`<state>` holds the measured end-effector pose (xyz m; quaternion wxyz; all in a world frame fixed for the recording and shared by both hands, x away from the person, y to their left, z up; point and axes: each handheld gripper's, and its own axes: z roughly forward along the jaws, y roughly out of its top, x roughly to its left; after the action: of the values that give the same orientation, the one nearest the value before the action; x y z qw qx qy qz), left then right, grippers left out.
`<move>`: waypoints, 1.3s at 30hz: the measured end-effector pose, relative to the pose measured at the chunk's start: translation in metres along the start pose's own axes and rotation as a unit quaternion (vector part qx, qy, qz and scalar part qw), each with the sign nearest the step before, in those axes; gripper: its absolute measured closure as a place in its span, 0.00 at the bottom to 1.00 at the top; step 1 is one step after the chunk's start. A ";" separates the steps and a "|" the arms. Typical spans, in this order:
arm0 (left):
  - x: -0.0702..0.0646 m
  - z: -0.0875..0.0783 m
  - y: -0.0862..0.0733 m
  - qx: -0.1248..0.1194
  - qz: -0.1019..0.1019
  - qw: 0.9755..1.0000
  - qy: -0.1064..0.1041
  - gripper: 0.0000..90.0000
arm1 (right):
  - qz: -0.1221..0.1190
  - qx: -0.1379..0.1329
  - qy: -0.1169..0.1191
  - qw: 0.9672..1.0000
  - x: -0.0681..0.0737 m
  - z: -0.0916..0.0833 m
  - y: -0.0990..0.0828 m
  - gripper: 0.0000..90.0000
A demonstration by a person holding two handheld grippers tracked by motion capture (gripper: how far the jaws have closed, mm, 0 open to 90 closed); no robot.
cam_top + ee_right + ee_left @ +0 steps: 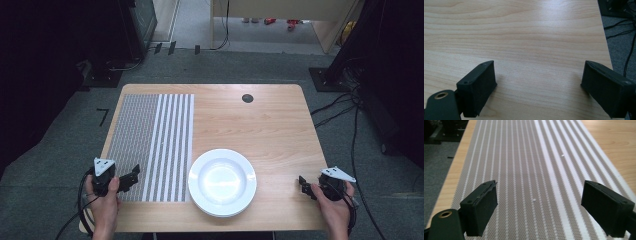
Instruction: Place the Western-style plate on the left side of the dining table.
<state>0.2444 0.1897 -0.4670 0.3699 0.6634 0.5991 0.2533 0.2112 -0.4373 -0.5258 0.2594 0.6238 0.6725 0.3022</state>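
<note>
Two grippers rest at the near edge of a wooden table (270, 125), one in each hand, both with jaws spread wide and nothing between them. In the high view, the left gripper (131, 176) sits over the near left corner of a striped mat (150, 140) that covers the left part of the tabletop. In the left gripper view, its black jaws stand well apart above the mat's grey and white stripes (534, 170), with a few small white specks on the weave. The right gripper (303, 184) sits near the table's right edge, and the right gripper view shows its jaws open over bare wood (534, 50). A white plate (222, 182) lies between the two grippers, just beside the mat's right edge and close to the near edge of the table, untouched by either gripper.
</note>
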 end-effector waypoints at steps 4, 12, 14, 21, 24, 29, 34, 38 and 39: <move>-0.011 0.004 0.004 -0.003 0.004 1.000 -0.010 0.15 | 0.000 0.000 0.000 1.000 0.000 0.000 0.000 0.13; -0.036 0.012 0.013 -0.007 0.011 0.999 -0.034 0.15 | 0.001 0.000 -0.001 1.000 0.000 0.000 0.000 0.13; -0.039 0.013 0.014 -0.007 0.011 0.999 -0.037 0.15 | 0.001 0.000 -0.001 1.000 0.000 0.000 0.000 0.13; -0.053 0.018 0.013 -0.007 0.018 0.998 -0.055 0.15 | 0.004 0.000 -0.003 1.000 0.001 0.000 0.000 0.13; -0.056 0.018 0.012 -0.006 0.020 0.998 -0.060 0.15 | 0.009 0.000 -0.005 1.000 0.001 0.000 0.001 0.13; -0.065 0.021 0.008 0.000 0.026 0.997 -0.078 0.15 | 0.016 0.001 -0.014 1.000 0.003 0.003 0.003 0.12; -0.072 0.022 0.007 0.002 0.032 0.996 -0.087 0.15 | 0.017 0.000 -0.015 1.000 0.004 0.004 0.004 0.13; -0.083 0.021 0.006 0.004 0.042 0.994 -0.101 0.15 | 0.022 -0.003 -0.020 1.000 0.003 0.004 0.004 0.15; -0.084 0.021 0.006 0.005 0.043 0.994 -0.104 0.15 | 0.022 -0.002 -0.020 1.000 0.003 0.004 0.004 0.15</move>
<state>0.2516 0.1030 -0.4658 0.4160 0.7129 0.5295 0.1959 0.2162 -0.4335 -0.5253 0.2674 0.6440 0.6524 0.2968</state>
